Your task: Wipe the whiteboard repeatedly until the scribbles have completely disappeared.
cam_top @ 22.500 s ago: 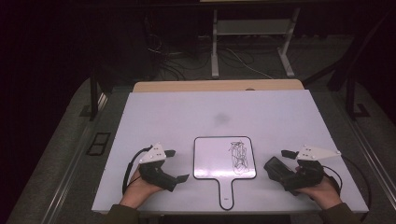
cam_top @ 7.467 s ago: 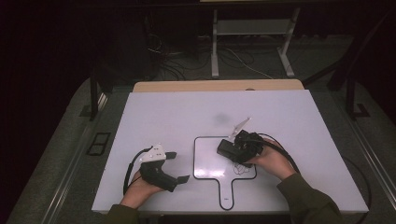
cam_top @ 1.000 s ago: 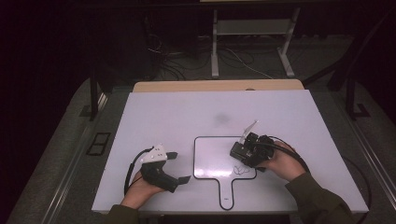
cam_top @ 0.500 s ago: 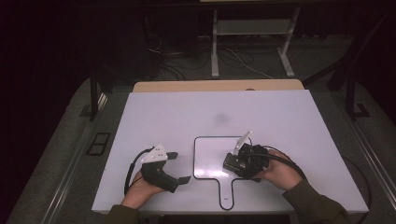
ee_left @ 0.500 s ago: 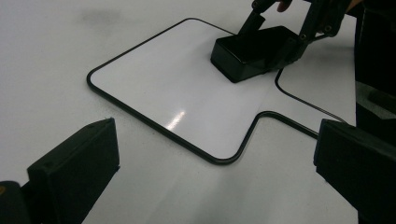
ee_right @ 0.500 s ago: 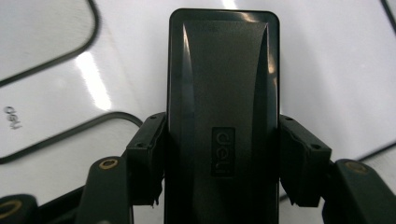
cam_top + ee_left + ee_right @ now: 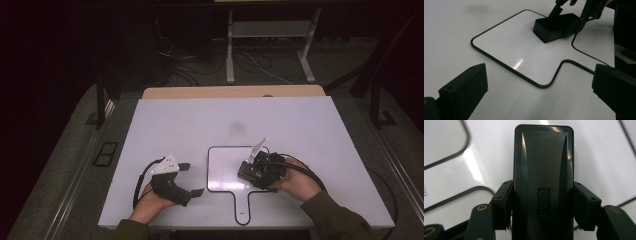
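Nearest the person, the left gripper [image 7: 192,178] is resting on the white rectangular table [image 7: 300,120] at the lower left of the high view, held in the left hand [image 7: 150,202]; its two black jaws are standing wide apart with nothing between them, as the left gripper view shows. Just beyond it, the white paddle-shaped whiteboard with a thin black border [image 7: 509,47] is lying flat on the table, its handle pointing toward the person. On the board's right part, the black rectangular plastic eraser block [image 7: 543,170] is sitting with its underside against the white surface. The right gripper [image 7: 543,205], held in the right hand [image 7: 300,182], is clamping this eraser: the right gripper view shows one jaw pressing each long side of the block, with an embossed logo between them. In the left gripper view the same block [image 7: 556,26] is lying at the far end of the board. Farther off, a light wooden board edge [image 7: 230,91] is lying along the table's far side, and beyond it a pale metal stand [image 7: 270,30] is standing on the dark floor
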`<action>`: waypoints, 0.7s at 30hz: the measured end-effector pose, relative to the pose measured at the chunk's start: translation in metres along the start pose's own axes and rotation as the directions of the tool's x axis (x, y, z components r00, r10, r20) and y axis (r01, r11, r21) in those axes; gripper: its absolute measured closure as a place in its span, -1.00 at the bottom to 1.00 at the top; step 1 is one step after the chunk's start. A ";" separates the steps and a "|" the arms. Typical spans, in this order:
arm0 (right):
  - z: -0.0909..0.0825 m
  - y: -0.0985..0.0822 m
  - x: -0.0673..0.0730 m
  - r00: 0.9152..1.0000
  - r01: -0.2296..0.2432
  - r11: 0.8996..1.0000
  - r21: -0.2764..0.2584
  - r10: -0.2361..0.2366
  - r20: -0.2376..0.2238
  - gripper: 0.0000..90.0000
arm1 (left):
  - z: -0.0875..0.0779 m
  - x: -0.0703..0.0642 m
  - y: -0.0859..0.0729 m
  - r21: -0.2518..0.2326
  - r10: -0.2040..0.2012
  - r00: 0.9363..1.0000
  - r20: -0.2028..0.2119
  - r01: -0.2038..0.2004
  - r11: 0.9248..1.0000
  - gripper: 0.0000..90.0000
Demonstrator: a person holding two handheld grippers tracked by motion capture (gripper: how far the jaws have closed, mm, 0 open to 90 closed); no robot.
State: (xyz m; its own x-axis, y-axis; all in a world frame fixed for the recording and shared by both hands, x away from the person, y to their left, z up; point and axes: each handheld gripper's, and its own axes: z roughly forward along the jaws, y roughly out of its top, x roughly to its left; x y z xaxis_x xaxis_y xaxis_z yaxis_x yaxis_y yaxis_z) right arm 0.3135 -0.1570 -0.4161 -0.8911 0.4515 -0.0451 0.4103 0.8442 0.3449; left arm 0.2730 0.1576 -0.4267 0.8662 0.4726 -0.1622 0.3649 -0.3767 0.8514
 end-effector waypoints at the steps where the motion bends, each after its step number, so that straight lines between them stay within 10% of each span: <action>1: 0.000 0.000 0.003 1.000 0.014 1.000 0.001 -0.014 -0.006 -0.14 | 0.000 0.000 0.000 0.001 0.001 1.000 0.000 -0.001 1.000 -1.00; 6: -0.001 0.001 0.013 0.999 0.033 0.999 0.003 -0.033 -0.029 -0.14 | 0.000 0.000 0.000 0.000 0.002 1.000 0.001 -0.002 1.000 -1.00; 21: -0.001 -0.009 -0.032 0.994 -0.094 0.995 -0.013 0.095 0.059 -0.14 | 0.000 0.000 0.000 0.000 0.001 1.000 0.002 -0.001 1.000 -1.00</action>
State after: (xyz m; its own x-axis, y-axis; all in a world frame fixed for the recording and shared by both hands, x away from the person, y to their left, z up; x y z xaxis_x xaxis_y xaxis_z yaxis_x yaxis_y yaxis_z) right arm 0.3378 -0.1794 -0.4174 -0.8352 0.5458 -0.0677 0.4898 0.7941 0.3599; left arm 0.2724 0.1578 -0.4266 0.8675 0.4704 -0.1621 0.3638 -0.3775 0.8515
